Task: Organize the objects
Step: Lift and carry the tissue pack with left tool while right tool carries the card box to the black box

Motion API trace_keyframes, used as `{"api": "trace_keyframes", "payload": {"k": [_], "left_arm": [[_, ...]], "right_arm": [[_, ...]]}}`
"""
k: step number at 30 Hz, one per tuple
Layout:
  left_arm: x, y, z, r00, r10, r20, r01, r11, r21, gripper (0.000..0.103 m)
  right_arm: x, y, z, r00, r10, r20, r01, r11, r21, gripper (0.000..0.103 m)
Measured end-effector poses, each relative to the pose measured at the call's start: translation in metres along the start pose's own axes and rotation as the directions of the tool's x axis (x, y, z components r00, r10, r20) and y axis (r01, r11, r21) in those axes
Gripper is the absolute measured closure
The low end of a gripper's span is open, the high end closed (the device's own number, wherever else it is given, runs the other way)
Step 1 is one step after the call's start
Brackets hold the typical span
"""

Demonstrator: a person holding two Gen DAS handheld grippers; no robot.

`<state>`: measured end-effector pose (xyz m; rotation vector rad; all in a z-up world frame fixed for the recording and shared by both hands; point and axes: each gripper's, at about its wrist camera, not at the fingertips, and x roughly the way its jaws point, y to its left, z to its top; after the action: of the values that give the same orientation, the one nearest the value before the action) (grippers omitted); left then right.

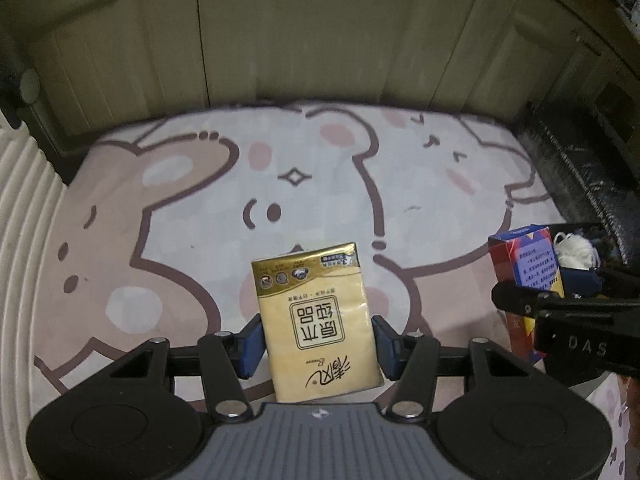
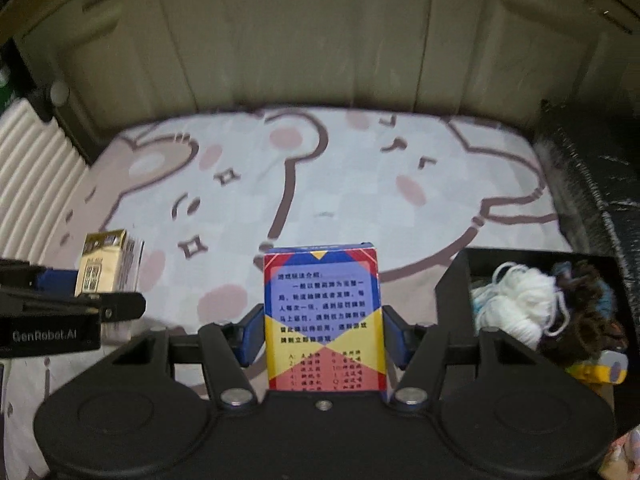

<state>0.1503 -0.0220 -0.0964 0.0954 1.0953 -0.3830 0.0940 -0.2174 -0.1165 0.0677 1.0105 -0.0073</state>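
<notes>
On my left, the left gripper (image 1: 318,346) pinches a yellow tissue pack (image 1: 316,322) above the cartoon mat (image 1: 192,200). The right gripper (image 2: 324,338) clamps a card box (image 2: 323,320). Rightmost, a black tray (image 2: 452,288) holds what looks like yarn (image 2: 516,300).
</notes>
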Motion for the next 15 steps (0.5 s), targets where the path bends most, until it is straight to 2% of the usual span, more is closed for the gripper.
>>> {"api": "trace_keyframes", "payload": {"k": [7,15], "left_arm": [[-0.024,-0.003,0.002,0.996,-0.015,0.083,0.016,1.0,-0.014,0.047],[-0.035,-0.022,0.003,0.99,-0.055,0.128,0.056,0.998,-0.003,0.047]], "right_arm": [[-0.025,-0.001,0.006,0.997,0.001,0.078,-0.001,1.0,0.009,0.042],[-0.044,-0.015,0.006,0.993,-0.003,0.12,0.0,1.0,0.023,0.042]]}}
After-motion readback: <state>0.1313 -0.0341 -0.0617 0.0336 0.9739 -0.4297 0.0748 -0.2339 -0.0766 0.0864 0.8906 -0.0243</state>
